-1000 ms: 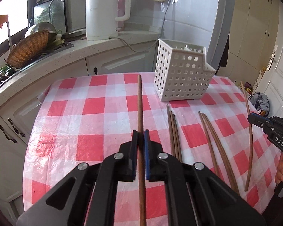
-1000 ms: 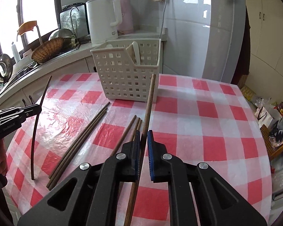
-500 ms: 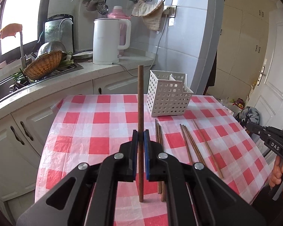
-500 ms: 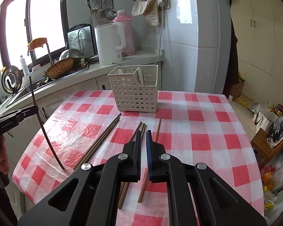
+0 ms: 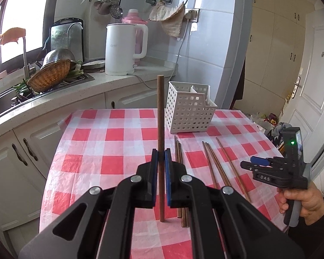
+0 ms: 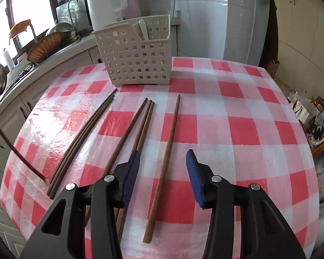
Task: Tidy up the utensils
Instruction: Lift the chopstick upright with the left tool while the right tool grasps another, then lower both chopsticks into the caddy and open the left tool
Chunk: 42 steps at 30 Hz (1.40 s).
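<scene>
1. Standing nearly upright in the left wrist view, a single brown chopstick is clamped between the jaws of the left gripper, its top end level with the white slotted basket and just left of it.
2. Left of the basket and back from it, a white kettle and a wicker bowl sit on the kitchen worktop.
3. In front of the basket, on the counter with its red-and-white checked cloth, a left bundle of three thin dark chopsticks lies pointing toward the basket's near left corner.
4. To the right of that bundle, a second group of three brown chopsticks lies in front of the basket, its near ends hidden under the right gripper's left finger.
5. Further right, a lone chopstick lies flat on the cloth in front of the basket's right corner, running between the jaws of the right gripper.
6. The right gripper's jaws have just been opening and stand apart; the pads do not press on the lone chopstick.
7. The basket holds a white utensil handle in a rear compartment.
8. Right of the basket in the left wrist view, a hand holds the right gripper's handle.
</scene>
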Available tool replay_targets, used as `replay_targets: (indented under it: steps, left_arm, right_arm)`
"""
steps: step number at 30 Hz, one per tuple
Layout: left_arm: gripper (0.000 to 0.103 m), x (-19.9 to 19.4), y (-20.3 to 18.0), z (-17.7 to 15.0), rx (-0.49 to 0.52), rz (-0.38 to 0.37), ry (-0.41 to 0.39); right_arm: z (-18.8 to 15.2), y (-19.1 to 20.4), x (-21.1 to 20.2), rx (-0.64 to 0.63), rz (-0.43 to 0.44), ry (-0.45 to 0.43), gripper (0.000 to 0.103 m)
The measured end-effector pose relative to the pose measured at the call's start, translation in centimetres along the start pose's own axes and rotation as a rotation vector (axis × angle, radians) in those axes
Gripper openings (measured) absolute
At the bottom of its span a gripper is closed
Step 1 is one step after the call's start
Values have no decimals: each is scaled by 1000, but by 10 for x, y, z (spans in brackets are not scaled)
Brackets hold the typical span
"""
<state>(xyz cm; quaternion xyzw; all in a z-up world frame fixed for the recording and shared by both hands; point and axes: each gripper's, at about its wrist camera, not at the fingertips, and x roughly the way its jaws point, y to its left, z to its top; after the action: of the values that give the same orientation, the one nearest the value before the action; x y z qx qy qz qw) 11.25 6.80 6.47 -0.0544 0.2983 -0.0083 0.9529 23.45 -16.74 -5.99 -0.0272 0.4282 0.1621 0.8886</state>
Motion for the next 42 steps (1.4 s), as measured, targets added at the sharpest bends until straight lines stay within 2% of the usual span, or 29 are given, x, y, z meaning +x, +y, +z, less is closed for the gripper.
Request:
replay_targets:
  steps: [4, 7, 10, 12, 14, 27, 35, 42]
  left_arm:
    - [6, 4, 2, 3, -1, -1, 3]
    - [6, 7, 6, 6, -8, -3, 3]
    - [6, 11, 9, 10, -10, -2, 0]
    - [6, 13, 9, 14, -9, -4, -1]
    - [6, 16, 9, 16, -8, -7, 0]
    - [6, 23, -2, 25, 9, -34, -1]
    - [6, 11, -10, 30, 18, -57, -20]
    - [6, 12, -17, 38, 21, -84, -6]
  right_arm:
    - [10, -5, 39, 17, -25, 62, 27]
    - [17, -7, 60, 12, -36, 98, 21]
    - [24, -3, 70, -26, -52, 103, 17]
    - [30, -4, 74, -34, -46, 109, 9]
    - [33, -3, 72, -47, -16, 107, 7]
    - [34, -2, -62, -14, 87, -170, 7]
    - [22, 2, -107, -13, 111, -243, 7]
    - [27, 6, -110, -19, 111, -245, 7]
